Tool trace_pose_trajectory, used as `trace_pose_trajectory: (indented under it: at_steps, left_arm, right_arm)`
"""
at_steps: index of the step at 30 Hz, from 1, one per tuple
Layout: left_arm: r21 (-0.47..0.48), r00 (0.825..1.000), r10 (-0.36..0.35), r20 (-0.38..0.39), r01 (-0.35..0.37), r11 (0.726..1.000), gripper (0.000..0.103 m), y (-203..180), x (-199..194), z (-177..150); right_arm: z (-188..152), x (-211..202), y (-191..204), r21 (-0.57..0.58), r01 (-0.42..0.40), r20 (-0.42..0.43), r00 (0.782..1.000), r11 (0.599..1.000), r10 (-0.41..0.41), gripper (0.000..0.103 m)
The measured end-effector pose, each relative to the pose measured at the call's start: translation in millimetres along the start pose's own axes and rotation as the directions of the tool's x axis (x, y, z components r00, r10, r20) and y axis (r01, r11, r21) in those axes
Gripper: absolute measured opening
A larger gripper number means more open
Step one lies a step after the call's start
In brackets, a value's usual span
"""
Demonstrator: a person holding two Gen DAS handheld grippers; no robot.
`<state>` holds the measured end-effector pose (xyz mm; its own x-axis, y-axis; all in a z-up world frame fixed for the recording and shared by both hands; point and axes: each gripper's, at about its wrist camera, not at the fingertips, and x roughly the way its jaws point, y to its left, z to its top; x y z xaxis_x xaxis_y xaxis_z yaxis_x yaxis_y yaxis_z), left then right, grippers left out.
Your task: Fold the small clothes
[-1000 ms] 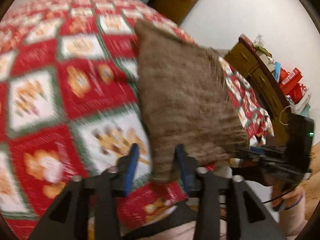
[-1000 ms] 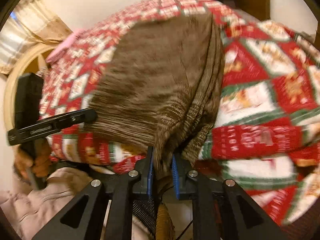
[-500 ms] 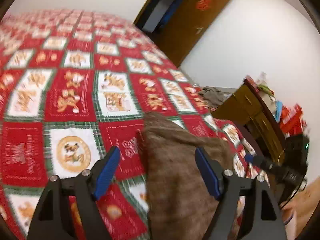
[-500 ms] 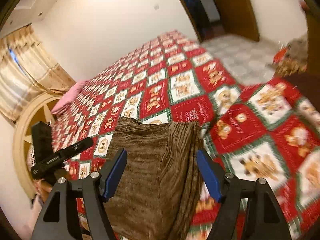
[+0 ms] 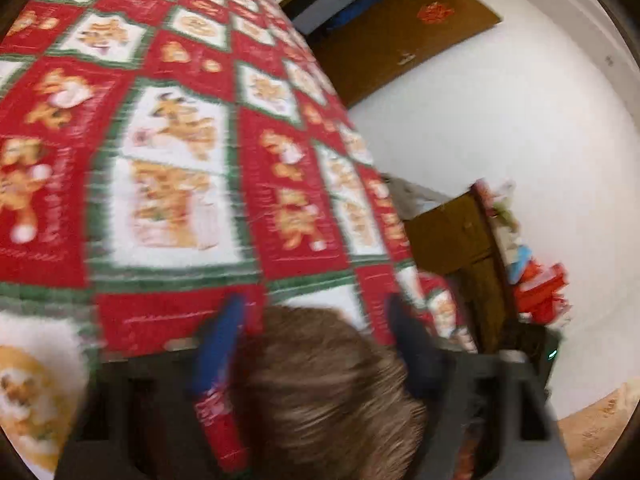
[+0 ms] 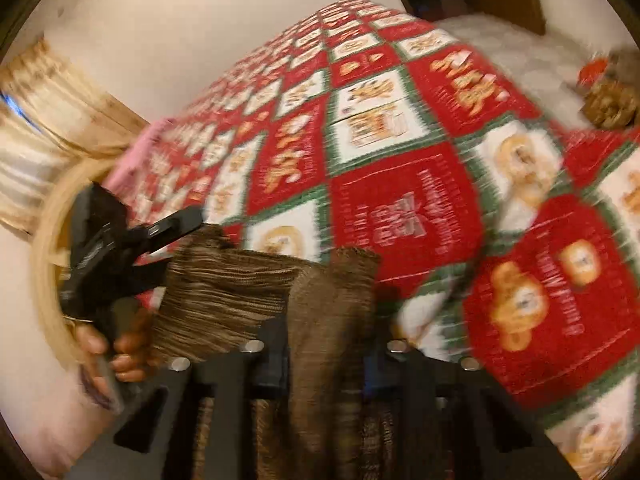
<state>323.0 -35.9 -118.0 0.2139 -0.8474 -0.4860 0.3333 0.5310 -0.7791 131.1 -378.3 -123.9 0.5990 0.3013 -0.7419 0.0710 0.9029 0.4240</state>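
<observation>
Here we work on the red patchwork bedspread (image 6: 404,208), the brown knit garment (image 6: 240,292) lying at its near edge. Both the left gripper (image 5: 316,344) and right gripper (image 6: 326,356) are narrowing around it; we should catch all layers evenly.

One brown garment (image 6: 240,292), two tools (image 6: 324,344), one patchwork quilt (image 6: 408,184).

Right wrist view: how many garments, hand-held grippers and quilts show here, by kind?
Brown knit garment: 1
Hand-held gripper: 2, left and right, both closing with the garment between their fingers
Patchwork quilt: 1
Total: 4
</observation>
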Motion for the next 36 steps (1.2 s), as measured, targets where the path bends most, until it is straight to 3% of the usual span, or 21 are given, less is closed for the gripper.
trace_pose_trajectory:
  at_steps: [1,4,8,11,13,14,15,16,17,18,22,26,28,31,33,36]
  left_arm:
    - [0.021,1.000,-0.014,-0.014,0.014,1.000,0.012,-5,3,1]
    - [0.161,0.997,0.007,0.071,-0.018,0.987,0.007,-32,-6,-2]
    - [0.217,0.984,-0.016,0.177,-0.024,0.976,0.006,-57,-18,10]
    - [0.255,0.964,0.120,0.240,-0.181,0.950,0.006,-66,-15,25]
    - [0.266,0.953,0.165,0.253,-0.233,0.935,0.006,-71,-22,29]
    - [0.282,0.951,0.183,0.251,-0.252,0.926,0.010,-74,-25,27]
    - [0.310,0.944,0.219,0.246,-0.291,0.905,0.013,-78,-27,24]
    - [0.341,0.936,0.256,0.241,-0.329,0.881,0.022,-81,-26,18]
    - [0.361,0.922,0.267,0.280,-0.359,0.861,0.031,-82,-28,11]
    - [0.381,0.916,0.290,0.279,-0.382,0.842,0.035,-83,-26,3]
    - [0.385,0.906,0.344,0.246,-0.417,0.824,0.052,-79,-6,-26]
    - [0.420,0.845,0.482,0.232,-0.534,0.734,0.053,-70,19,-53]
    - [0.439,0.819,0.515,0.253,-0.571,0.693,0.056,-68,24,-62]
    - [0.441,0.755,0.574,0.317,-0.653,0.615,0.069,-69,21,-66]
    - [0.426,0.746,0.590,0.309,-0.663,0.616,0.069,-71,16,-67]
    - [0.410,0.731,0.601,0.323,-0.681,0.607,0.069,-81,2,-75]
  right_arm:
    - [-2,-2,7,-0.046,0.034,0.015,0.999,0.998,-0.034,0.023]
    - [-10,-18,45,-0.257,0.138,0.103,0.988,0.957,-0.115,0.022]
    - [-6,-43,70,-0.361,0.209,0.236,0.963,0.909,-0.128,0.021]
    - [0,-25,68,-0.393,0.285,0.237,0.950,0.874,-0.203,0.021]
    - [1,-7,54,-0.382,0.320,0.207,0.944,0.867,-0.258,0.022]
    - [0,4,45,-0.373,0.334,0.178,0.941,0.866,-0.287,0.024]
    - [3,13,33,-0.335,0.344,0.122,0.939,0.877,-0.322,0.033]
    - [7,11,27,-0.298,0.341,0.115,0.940,0.892,-0.321,0.042]
    - [12,5,20,-0.254,0.353,0.128,0.935,0.900,-0.330,0.061]
    - [14,1,16,-0.231,0.377,0.135,0.925,0.897,-0.354,0.067]
    - [8,-31,10,-0.127,0.366,0.200,0.920,0.922,-0.337,0.067]
    - [-19,-80,35,-0.088,0.368,0.323,0.889,0.926,-0.323,0.067]
    - [-42,-93,63,-0.179,0.337,0.340,0.903,0.925,-0.263,0.067]
    - [-76,-89,97,-0.315,0.311,0.296,0.930,0.897,-0.218,0.067]
    - [-95,-77,107,-0.357,0.289,0.241,0.947,0.888,-0.212,0.067]
    - [-118,-57,108,-0.378,0.299,0.198,0.951,0.876,-0.240,0.067]
